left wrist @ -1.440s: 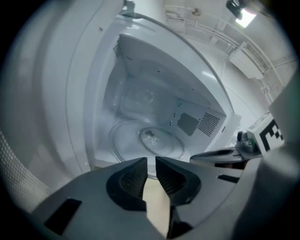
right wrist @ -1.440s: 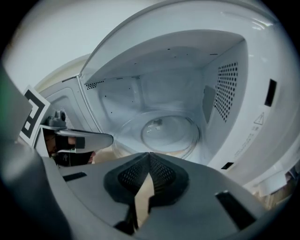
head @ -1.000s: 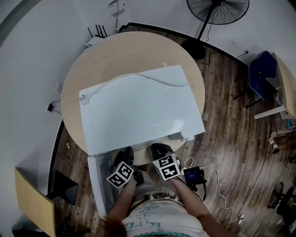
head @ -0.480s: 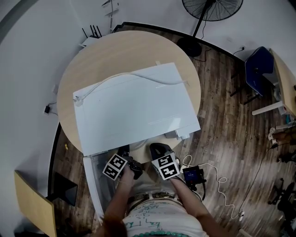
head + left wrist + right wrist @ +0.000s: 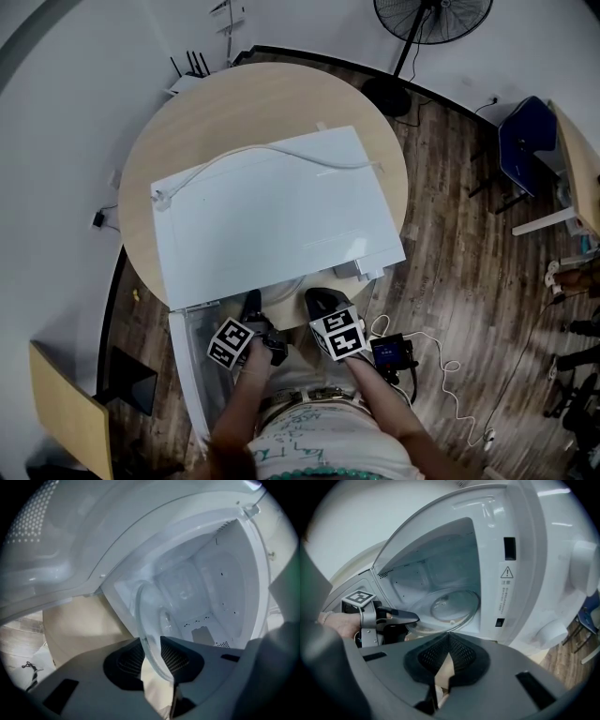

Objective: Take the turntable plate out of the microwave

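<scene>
Turntable plate [image 5: 149,616] between just-closing left tongs [image 5: 151,643]

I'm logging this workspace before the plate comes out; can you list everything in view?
microwave: one, white, on the table, door open
table: one, round, beige, under the microwave
turntable plate: one, clear glass, at the cavity mouth
cable: one, white, across the microwave top
fan: one, black, on the floor behind
chair: one, blue, right of table
left gripper: one, grey, fingers have just been closing, pressing the plate's rim
right gripper: one, grey, shut, empty
</scene>
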Available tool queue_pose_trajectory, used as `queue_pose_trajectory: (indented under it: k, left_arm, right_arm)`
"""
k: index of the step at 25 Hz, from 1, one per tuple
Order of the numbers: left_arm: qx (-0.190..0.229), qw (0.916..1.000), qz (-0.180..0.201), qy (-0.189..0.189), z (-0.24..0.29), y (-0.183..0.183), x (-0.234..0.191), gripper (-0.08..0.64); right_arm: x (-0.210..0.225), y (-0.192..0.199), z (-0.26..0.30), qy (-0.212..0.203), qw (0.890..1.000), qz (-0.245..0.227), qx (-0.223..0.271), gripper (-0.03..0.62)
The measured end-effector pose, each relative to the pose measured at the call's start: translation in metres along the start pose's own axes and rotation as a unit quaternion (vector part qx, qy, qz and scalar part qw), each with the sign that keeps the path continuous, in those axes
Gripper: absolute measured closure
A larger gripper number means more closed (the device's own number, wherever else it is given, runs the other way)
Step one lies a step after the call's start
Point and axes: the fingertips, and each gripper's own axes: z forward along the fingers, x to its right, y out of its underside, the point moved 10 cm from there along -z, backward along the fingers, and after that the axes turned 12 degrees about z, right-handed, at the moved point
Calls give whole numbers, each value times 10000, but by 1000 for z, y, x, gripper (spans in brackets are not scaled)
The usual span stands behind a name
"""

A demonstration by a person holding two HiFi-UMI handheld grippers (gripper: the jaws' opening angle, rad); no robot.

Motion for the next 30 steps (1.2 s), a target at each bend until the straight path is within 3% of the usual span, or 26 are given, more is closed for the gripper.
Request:
queue_pose_trajectory:
  k: [6, 19, 30]
  left_arm:
    - [69, 9996, -64, 247, -10, 2, 1, 477]
    - [62, 9994, 31, 331, -42, 18, -4, 482]
    - [-46, 9991, -196, 366, -62, 40, -11, 480]
  right_arm:
    - [1, 4, -2, -80, 9997, 213, 9, 600]
    - [7, 3, -6, -195, 9973, 699, 139, 576]
    - [21, 5, -2, -110, 9912, 1306, 175, 412]
